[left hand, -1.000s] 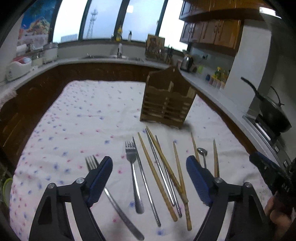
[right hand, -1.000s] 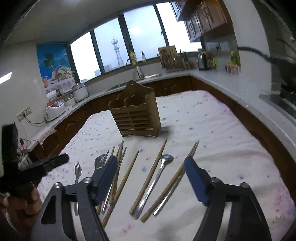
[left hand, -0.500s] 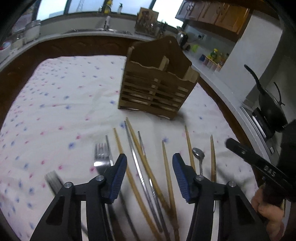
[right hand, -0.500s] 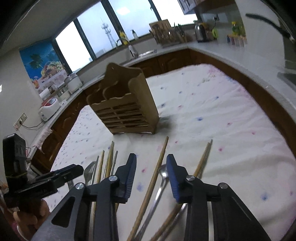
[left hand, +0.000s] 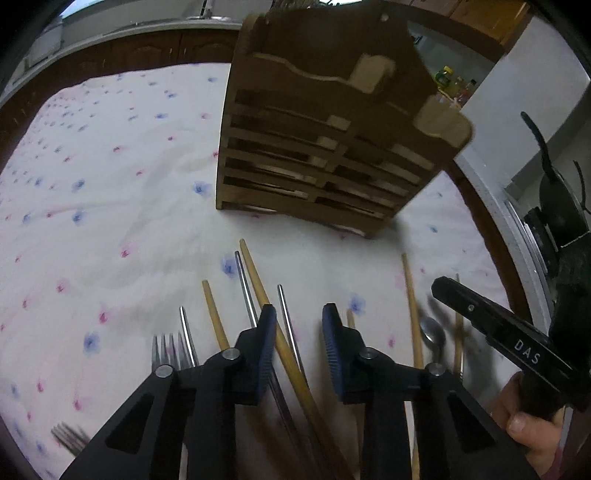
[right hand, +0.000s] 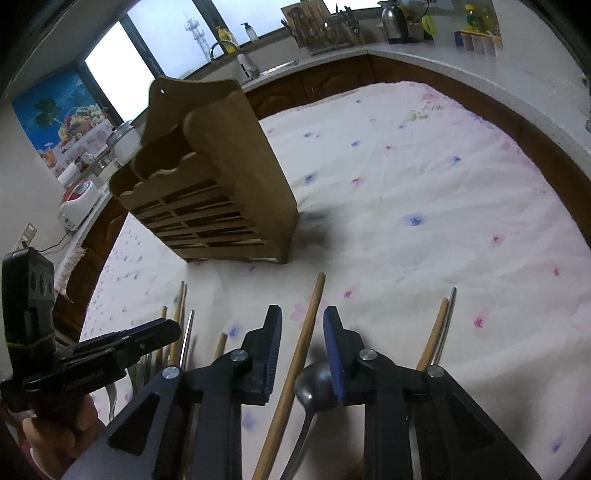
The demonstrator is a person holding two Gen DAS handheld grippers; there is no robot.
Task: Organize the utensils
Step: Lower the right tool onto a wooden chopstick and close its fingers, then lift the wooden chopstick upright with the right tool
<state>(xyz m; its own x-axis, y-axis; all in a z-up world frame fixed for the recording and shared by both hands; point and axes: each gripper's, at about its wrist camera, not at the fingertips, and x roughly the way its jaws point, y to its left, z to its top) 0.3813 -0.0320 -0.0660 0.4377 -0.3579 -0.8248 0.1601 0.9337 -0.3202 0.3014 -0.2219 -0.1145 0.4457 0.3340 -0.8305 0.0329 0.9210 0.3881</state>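
A slatted wooden utensil holder point(left hand: 325, 147) point(right hand: 207, 206) stands on the flowered tablecloth point(left hand: 110, 177). In front of it lie wooden and metal chopsticks, forks point(left hand: 168, 350) and a spoon point(left hand: 432, 334) point(right hand: 317, 380). My left gripper point(left hand: 300, 328) hangs low over them with its jaws closing; a metal chopstick point(left hand: 291, 325) and a wooden chopstick point(left hand: 258, 280) run between the blue pads, which do not touch them. My right gripper point(right hand: 302, 332) is also closing, astride one wooden chopstick point(right hand: 312, 310) without pressing it. The spoon's bowl lies under its right finger.
A dark pan point(left hand: 557, 206) sits on the stove at the right. The counter behind holds a kettle point(right hand: 393, 20), a knife rack point(right hand: 321, 26) and a rice cooker point(right hand: 79, 206). A hand point(left hand: 528, 421) holds the other gripper close beside mine.
Both grippers have sunk and moved forward toward the utensils, tilting further down. Their jaws have narrowed a lot. The holder now fills more of both views.
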